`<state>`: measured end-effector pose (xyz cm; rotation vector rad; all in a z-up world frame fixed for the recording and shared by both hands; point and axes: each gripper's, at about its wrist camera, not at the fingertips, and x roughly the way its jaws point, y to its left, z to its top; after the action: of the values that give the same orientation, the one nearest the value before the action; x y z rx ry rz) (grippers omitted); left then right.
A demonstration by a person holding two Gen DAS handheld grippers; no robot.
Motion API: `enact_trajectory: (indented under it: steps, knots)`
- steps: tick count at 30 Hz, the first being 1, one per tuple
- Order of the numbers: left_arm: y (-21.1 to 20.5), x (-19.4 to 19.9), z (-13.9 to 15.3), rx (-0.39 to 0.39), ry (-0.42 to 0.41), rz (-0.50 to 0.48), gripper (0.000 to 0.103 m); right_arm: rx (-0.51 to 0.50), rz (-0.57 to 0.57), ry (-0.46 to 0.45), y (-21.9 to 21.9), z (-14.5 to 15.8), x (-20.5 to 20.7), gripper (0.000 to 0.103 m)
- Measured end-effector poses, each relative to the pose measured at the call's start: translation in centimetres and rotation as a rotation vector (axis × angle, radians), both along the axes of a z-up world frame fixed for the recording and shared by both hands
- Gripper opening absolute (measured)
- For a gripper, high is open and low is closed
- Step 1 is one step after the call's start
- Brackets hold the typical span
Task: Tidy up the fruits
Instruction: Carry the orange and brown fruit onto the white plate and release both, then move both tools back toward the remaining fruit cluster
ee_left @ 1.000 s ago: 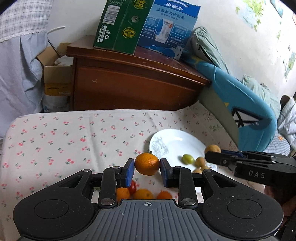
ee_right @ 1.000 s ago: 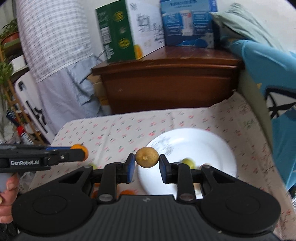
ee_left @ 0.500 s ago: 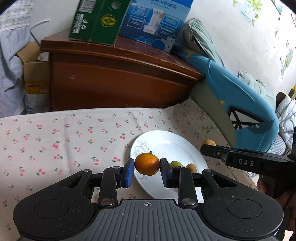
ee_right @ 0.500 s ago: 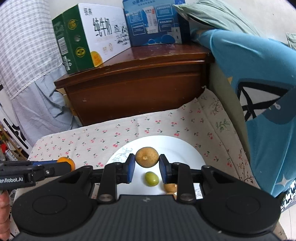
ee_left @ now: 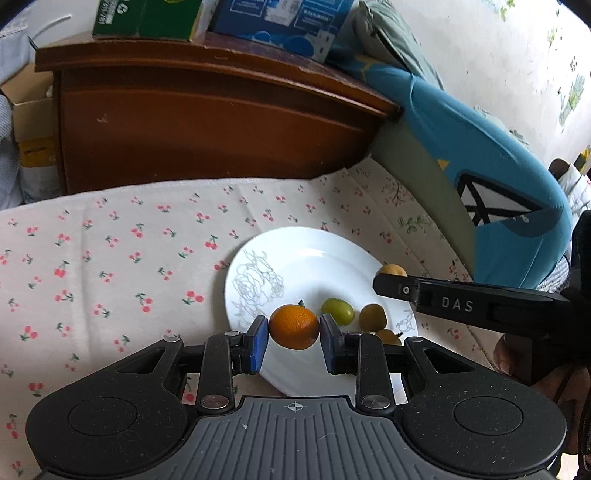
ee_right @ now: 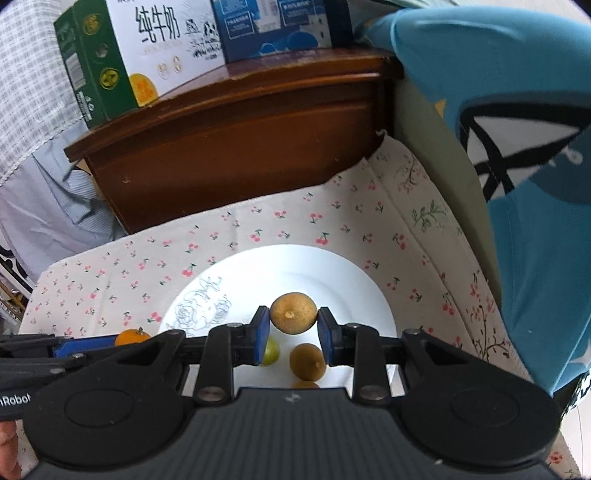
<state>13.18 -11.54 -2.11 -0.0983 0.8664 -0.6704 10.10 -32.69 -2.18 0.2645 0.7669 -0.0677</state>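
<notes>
My left gripper (ee_left: 294, 328) is shut on a small orange (ee_left: 294, 327), held just above the near left rim of the white plate (ee_left: 306, 258). My right gripper (ee_right: 292, 314) is shut on a brown round fruit (ee_right: 292, 313) over the plate (ee_right: 332, 280). On the plate lie a green fruit (ee_left: 337, 312) and a brown fruit (ee_left: 373, 317), with another partly hidden behind my left fingers. In the right wrist view the green fruit (ee_right: 271, 352) and a brown one (ee_right: 307, 362) sit under my fingers. The left gripper with its orange (ee_right: 132, 338) shows at the left edge.
The plate rests on a cherry-print cloth (ee_left: 110, 251). Behind it stands a brown wooden cabinet (ee_left: 207, 122) carrying a green milk carton box (ee_right: 122, 55) and a blue box (ee_right: 273, 26). A blue cushion (ee_left: 498, 177) lies along the right side.
Both grippers have moved forward and down toward the plate with their fruit still held. The loose fruits on the cloth below the left gripper have dropped out of sight.
</notes>
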Motion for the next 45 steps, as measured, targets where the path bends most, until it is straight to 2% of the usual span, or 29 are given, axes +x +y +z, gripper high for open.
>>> enact_trajectory:
  steps: [10,12,13,16,19,26,29,33,45]
  knots:
    - [-0.8,-0.2,-0.1,0.012,0.001,-0.012,0.030,0.018,-0.028,0.017,-0.4,-0.6,0.4,0.031]
    - [-0.8,-0.2,0.1,0.019,0.001,-0.006,0.039,0.015,-0.029,0.009,-0.2,-0.4,0.4,0.031]
    - [-0.7,-0.3,0.3,0.021,-0.005,0.002,0.047,0.020,-0.029,0.008,-0.3,-0.3,0.3,0.031]
    - [-0.5,-0.7,0.8,0.014,-0.024,0.004,0.050,0.027,-0.033,-0.005,-0.2,0.2,0.1,0.031]
    - [-0.1,-1.1,1.5,0.016,-0.035,0.025,0.073,0.039,-0.034,-0.027,-0.1,0.9,-0.2,0.032]
    - [1.9,-2.1,3.7,0.018,-0.081,0.034,0.076,0.081,-0.033,-0.080,0.5,2.8,-1.6,0.035]
    - [3.4,-2.3,4.5,0.025,-0.100,0.055,0.084,0.088,-0.026,-0.098,1.0,3.5,-2.3,0.037]
    - [5.6,-2.8,5.3,0.045,-0.135,0.095,0.084,0.095,-0.011,-0.110,2.0,4.0,-3.1,0.038]
    - [11.6,-4.1,5.2,0.075,-0.110,0.210,0.084,0.096,0.065,-0.100,6.3,3.6,-6.4,0.038]
